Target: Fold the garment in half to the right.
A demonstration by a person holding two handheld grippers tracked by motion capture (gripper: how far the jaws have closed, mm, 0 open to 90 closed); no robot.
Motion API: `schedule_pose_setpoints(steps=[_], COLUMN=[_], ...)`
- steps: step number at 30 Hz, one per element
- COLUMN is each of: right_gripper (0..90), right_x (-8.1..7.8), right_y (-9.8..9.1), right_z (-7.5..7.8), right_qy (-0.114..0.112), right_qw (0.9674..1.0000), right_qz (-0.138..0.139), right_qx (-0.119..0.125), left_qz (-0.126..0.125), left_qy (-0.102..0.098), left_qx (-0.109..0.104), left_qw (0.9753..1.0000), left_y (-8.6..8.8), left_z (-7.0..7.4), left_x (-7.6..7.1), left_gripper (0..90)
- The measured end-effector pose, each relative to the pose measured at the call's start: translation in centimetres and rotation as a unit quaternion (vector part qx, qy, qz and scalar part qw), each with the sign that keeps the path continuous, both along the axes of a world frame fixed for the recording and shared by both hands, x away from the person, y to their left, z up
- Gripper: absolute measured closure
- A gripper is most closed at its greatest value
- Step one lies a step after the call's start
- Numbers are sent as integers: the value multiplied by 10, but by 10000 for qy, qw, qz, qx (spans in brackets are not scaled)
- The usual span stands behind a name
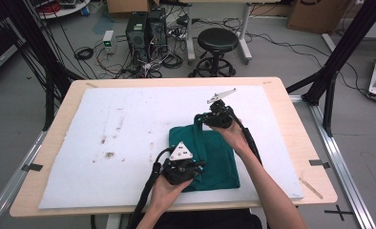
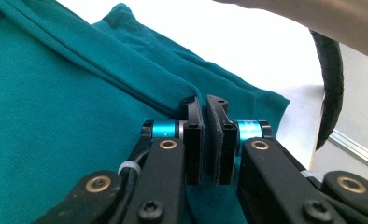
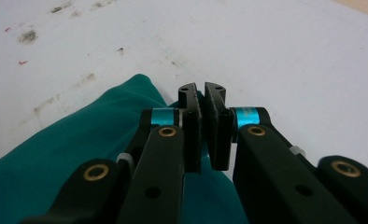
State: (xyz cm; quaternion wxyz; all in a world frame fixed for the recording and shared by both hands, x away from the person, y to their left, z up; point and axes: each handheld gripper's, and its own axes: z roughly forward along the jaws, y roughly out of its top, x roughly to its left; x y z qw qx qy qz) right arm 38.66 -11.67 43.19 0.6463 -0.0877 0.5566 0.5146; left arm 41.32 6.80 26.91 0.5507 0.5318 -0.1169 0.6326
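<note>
A teal cloth (image 1: pixel 219 157) lies folded on the white foam mat (image 1: pixel 119 124), right of the mat's middle. My left gripper (image 1: pixel 198 166) is at the cloth's near left part, shut on a fold of the teal cloth (image 2: pixel 56 116), whose edge runs into the closed pads of the left gripper (image 2: pixel 205 105). My right gripper (image 1: pixel 198 118) is at the cloth's far left corner, and a raised ridge of fabric runs from it toward the left gripper. In the right gripper view the right gripper (image 3: pixel 201 93) is shut, with a sliver of teal cloth (image 3: pixel 79 154) showing between the pad tips.
The mat covers a wooden table (image 1: pixel 291 119) and bears dark stains (image 1: pixel 109 154) on its left half. Beyond the far edge stand a black stool (image 1: pixel 217 43) and computer towers (image 1: pixel 145 28) among cables. Black frame posts (image 1: pixel 341 52) rise at the right.
</note>
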Motion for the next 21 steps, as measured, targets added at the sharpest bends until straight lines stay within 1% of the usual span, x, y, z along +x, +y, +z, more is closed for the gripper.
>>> schedule_pose_setpoints(steps=[1,7,8,13,16,18,21], right_gripper=[870,870,870,870,869,869,869], right_x=[0,0,-1,-1,0,2,8], right_y=[-2,-11,-12,-19,-23,-27,-35], right_z=[0,2,2,2,1,1,1], right_qy=[-12,-14,16,31,2,-2,51], right_qw=[10000,10000,9999,9998,9998,9997,9995], right_qz=[-3,-18,-19,-69,-92,-60,-56], right_qx=[2,80,107,174,203,246,321], left_qz=[-9,117,110,91,149,169,213], left_qy=[15,-28,-29,-4,-27,-21,1], left_qx=[-1,15,5,29,53,95,162], left_qw=[10000,9999,9999,10000,9999,9998,9996], left_y=[-2,-17,-19,-29,-35,-39,-45], left_z=[1,3,3,5,6,7,8], left_x=[0,0,0,1,1,2,3], left_gripper=[850,849,849,849,848,848,848])
